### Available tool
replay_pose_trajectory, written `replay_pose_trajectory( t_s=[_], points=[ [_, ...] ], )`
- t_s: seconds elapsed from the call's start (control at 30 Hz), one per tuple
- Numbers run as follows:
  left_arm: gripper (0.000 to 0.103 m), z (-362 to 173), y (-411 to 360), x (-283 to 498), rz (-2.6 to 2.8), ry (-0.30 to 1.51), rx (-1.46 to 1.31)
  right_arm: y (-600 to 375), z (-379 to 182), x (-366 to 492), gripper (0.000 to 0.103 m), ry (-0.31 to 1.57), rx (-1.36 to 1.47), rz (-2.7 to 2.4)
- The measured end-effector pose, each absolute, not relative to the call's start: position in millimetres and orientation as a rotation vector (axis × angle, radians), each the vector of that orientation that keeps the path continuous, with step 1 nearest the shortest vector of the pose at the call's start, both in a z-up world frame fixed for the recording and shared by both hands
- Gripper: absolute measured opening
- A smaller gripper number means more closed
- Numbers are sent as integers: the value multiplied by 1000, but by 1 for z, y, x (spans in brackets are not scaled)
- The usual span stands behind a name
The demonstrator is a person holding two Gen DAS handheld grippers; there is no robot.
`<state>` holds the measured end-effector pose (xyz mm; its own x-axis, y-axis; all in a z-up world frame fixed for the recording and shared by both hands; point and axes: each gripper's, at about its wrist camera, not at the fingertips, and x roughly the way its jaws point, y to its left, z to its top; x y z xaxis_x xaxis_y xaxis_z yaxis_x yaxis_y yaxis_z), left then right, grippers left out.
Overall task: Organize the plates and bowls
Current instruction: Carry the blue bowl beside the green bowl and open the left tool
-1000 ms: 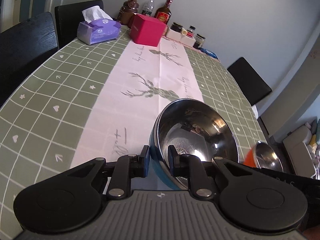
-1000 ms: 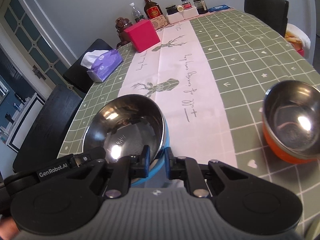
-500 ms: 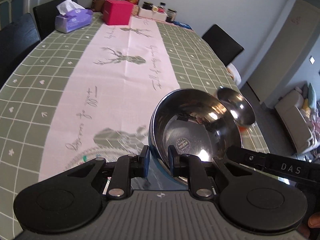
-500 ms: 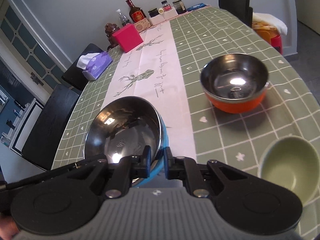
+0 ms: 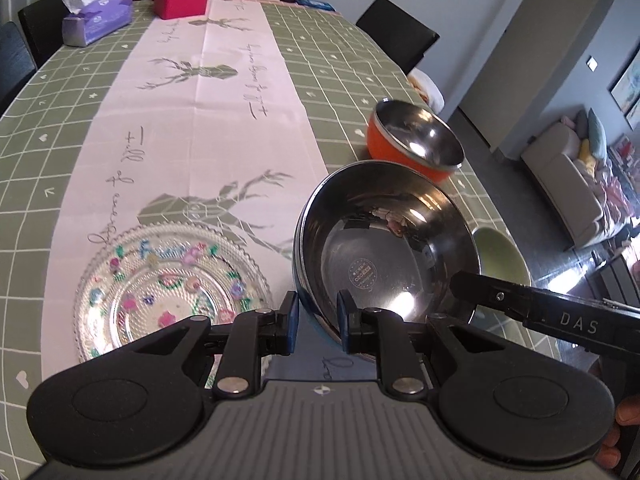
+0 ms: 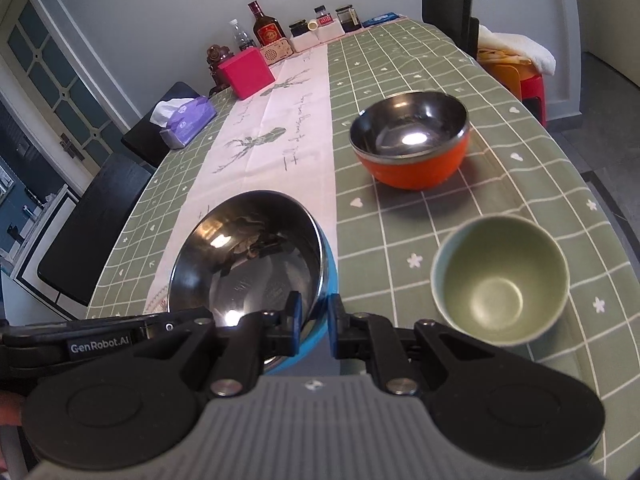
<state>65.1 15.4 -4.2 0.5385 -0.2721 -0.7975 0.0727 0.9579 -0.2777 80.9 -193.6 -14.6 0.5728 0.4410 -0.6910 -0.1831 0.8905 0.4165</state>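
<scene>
Both grippers hold one blue steel-lined bowl (image 5: 384, 248) by opposite rims, lifted above the table. My left gripper (image 5: 317, 322) is shut on its near rim. My right gripper (image 6: 311, 325) is shut on the same bowl (image 6: 248, 264) at its right rim. An orange steel-lined bowl (image 6: 412, 140) stands on the table ahead; it also shows in the left wrist view (image 5: 412, 140). A small green bowl (image 6: 500, 280) stands to the right of the held bowl, partly hidden behind it in the left wrist view (image 5: 504, 256). A clear glass plate with flower print (image 5: 168, 292) lies on the table to the left.
The table (image 6: 520, 168) has a green checked cloth and a pink runner (image 5: 192, 92). A red box (image 6: 246, 73), a purple tissue box (image 6: 186, 120), bottles and jars (image 6: 268, 28) stand at the far end. Black chairs (image 6: 96, 224) stand around the table.
Both grippers have carried the blue bowl back toward the near end of the table. The glass plate and the green bowl have come into view.
</scene>
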Motion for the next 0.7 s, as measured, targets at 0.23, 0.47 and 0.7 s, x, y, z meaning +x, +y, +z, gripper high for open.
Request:
replay_pose_trajectory(
  t_s=[0.23, 0.47, 0.7],
  points=[
    [23, -11, 12, 64, -235, 1032, -216, -198, -17, 77, 11, 903, 300, 370],
    [24, -17, 15, 69, -271, 1073, -255, -198, -20, 79, 11, 921, 284, 351],
    [25, -26, 21, 77, -301, 1115, -329, -199, -23, 81, 11, 935, 273, 331]
  ],
)
